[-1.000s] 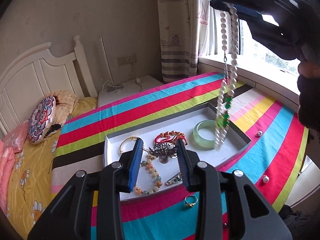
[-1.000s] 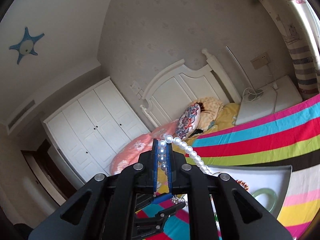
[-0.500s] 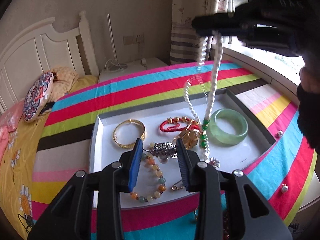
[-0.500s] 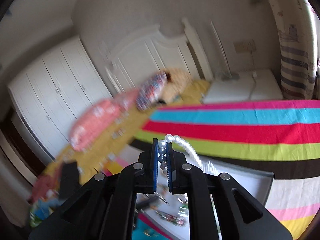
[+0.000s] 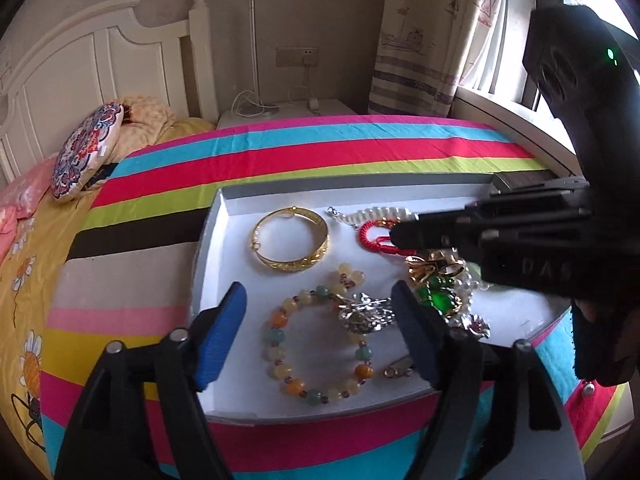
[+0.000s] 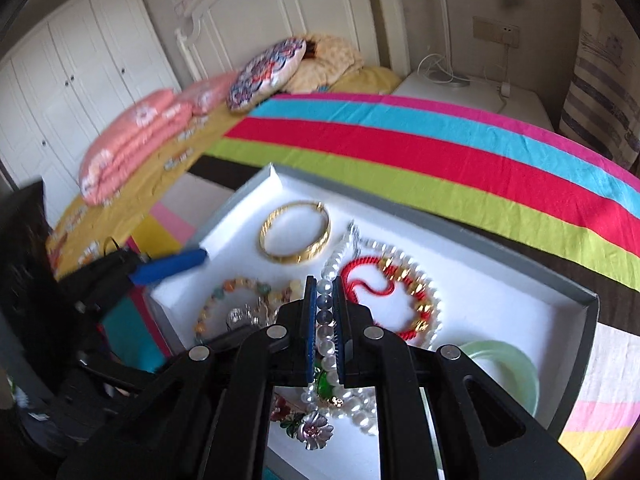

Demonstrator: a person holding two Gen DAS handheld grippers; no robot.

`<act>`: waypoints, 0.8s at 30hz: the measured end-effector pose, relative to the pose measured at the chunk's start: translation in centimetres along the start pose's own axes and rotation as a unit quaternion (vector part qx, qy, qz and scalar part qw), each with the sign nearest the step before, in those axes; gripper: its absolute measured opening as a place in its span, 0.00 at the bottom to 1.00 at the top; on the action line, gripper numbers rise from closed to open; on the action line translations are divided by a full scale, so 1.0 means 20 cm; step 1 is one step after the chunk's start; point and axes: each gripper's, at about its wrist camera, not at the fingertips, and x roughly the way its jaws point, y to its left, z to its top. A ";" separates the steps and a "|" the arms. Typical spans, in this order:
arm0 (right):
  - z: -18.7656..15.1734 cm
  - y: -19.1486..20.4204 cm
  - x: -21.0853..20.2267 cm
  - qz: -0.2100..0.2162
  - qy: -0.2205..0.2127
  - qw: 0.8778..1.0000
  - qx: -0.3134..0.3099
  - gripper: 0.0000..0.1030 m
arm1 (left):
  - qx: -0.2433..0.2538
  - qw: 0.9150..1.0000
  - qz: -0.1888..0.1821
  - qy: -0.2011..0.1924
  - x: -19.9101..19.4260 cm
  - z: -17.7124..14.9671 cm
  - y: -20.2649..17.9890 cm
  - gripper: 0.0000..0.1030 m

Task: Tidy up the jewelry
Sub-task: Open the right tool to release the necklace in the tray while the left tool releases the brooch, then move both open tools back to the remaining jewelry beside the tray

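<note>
Right wrist view: your right gripper [image 6: 324,300] pinches the pearl necklace [image 6: 400,258] low over the tray [image 6: 576,292], at 12 o'clock, for release; your left gripper [image 5: 320,320], jaws just spreading, holds nothing.

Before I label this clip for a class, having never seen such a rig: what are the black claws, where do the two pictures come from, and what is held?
The claws are two hand-held grippers; a person works one in each hand, and each carries a wide-angle camera looking along its fingers. One picture is from the left gripper, whose jaws have just been opening and pinch nothing. The other is from the right gripper, shut on a pearl necklace whose far end already lies in the tray. The tray sits on a striped cloth and also holds a gold bangle, a bead bracelet, a red cord bracelet, a green bangle and a brooch.
</note>
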 end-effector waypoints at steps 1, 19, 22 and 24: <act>-0.01 0.01 0.01 -0.010 0.006 1.000 -0.007 0.10 | -0.001 1.000 0.003 -0.004 -0.01 0.00 0.01 0.81; -0.25 0.02 -0.81 -0.056 -0.158 0.986 -0.006 0.84 | -0.037 0.995 0.053 -0.080 -0.48 -0.08 0.09 0.98; -0.40 -0.03 -0.95 -0.076 -0.185 0.980 0.016 0.84 | -0.050 0.994 0.048 -0.086 -0.54 -0.14 0.07 0.98; -0.50 -0.06 -1.01 -0.092 -0.196 0.976 0.033 0.84 | -0.056 0.994 0.044 -0.086 -0.56 -0.19 0.05 0.98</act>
